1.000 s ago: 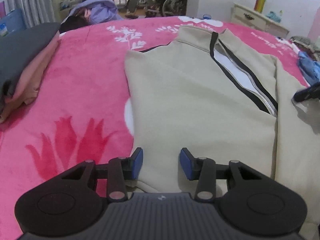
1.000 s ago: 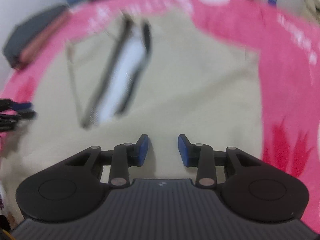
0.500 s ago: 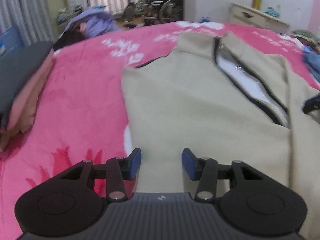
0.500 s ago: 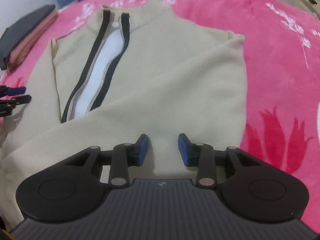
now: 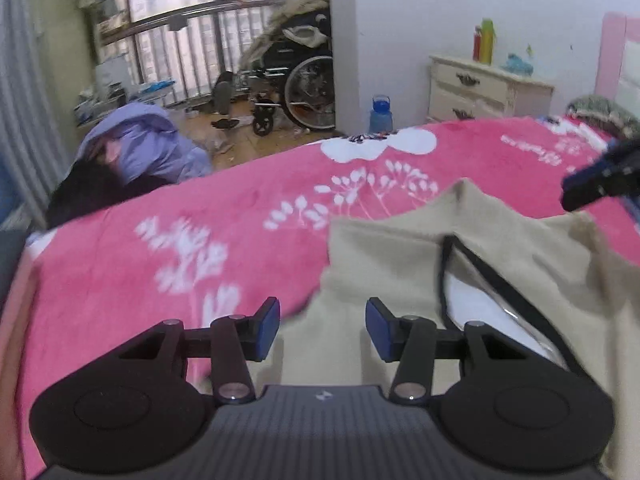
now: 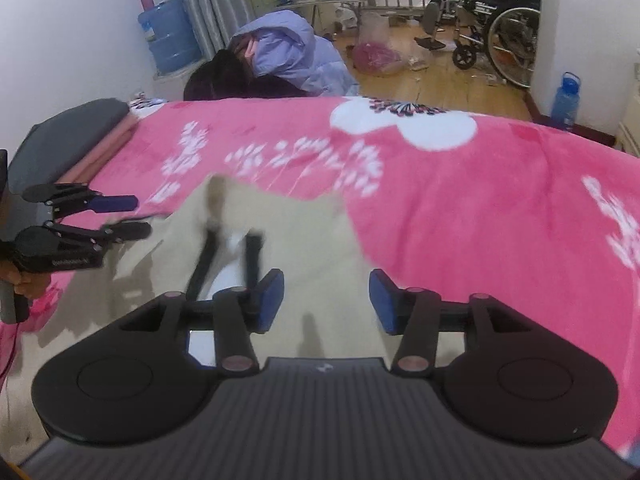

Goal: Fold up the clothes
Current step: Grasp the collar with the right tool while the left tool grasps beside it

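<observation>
So the beige fleece zip-up jacket with black trim along the zipper (image 5: pixel 400 264) is lying spread out on the pink plush blanket with white flower prints (image 5: pixel 200 240), collar end pointing away from both tongs. The left gripper (image 5: pixel 322 326) has its blue-padded fingers spread wide with nothing between them, hanging right over the jacket's left edge, zipper off to its right. The right gripper (image 6: pixel 326 298) is gaping too, empty, over the jacket body with the zipper just left of its fingers. That part's pretty blurry, so I can't tell whether the pads touch the fabric. Off past the left gripper's left side there's a stack of folded grey and peach clothes (image 6: pixel 68 144) at the blanket's edge.
</observation>
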### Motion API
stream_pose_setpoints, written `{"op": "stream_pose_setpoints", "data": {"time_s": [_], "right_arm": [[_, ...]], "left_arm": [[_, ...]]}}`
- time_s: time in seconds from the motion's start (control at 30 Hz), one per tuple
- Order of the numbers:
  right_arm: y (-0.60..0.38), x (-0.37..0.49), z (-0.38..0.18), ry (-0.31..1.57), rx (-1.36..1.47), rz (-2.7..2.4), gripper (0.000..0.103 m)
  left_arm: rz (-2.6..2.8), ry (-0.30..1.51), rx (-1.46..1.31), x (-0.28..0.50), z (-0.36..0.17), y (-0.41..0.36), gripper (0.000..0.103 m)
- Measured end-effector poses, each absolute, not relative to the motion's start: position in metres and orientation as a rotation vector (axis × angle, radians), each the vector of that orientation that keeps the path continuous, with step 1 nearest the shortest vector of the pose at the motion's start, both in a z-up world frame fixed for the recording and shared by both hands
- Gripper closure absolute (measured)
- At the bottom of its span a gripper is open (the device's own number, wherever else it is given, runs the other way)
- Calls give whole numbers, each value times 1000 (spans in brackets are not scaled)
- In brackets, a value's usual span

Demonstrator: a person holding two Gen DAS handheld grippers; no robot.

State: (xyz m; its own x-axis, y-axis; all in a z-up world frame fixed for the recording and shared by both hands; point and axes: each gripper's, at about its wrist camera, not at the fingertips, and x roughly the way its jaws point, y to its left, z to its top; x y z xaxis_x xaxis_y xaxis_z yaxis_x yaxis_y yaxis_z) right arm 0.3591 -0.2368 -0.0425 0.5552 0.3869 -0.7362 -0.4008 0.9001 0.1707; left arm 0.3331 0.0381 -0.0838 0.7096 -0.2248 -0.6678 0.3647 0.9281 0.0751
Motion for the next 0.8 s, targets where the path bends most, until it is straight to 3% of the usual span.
{"op": "stream_pose_setpoints", "data": {"time_s": [0.43, 0.47, 0.53, 0.57, 0.8], "right_arm": [[-219, 450, -95, 1008, 29, 581, 55], [-219, 452, -96, 1011, 54, 582, 59], [-216, 459, -101, 1015, 96, 589, 70], [-213, 457, -100, 1011, 84, 593, 72], [-201, 439, -89, 959, 20, 576, 94]], "left_arm": [[-485, 799, 118, 409, -117, 29, 54], [-493, 799, 114, 410, -117, 29, 57], [-523, 796, 97, 411, -118, 29, 74], [-524, 788, 106, 410, -117, 27, 78], [-474, 719, 141, 393, -111, 17, 95]]}}
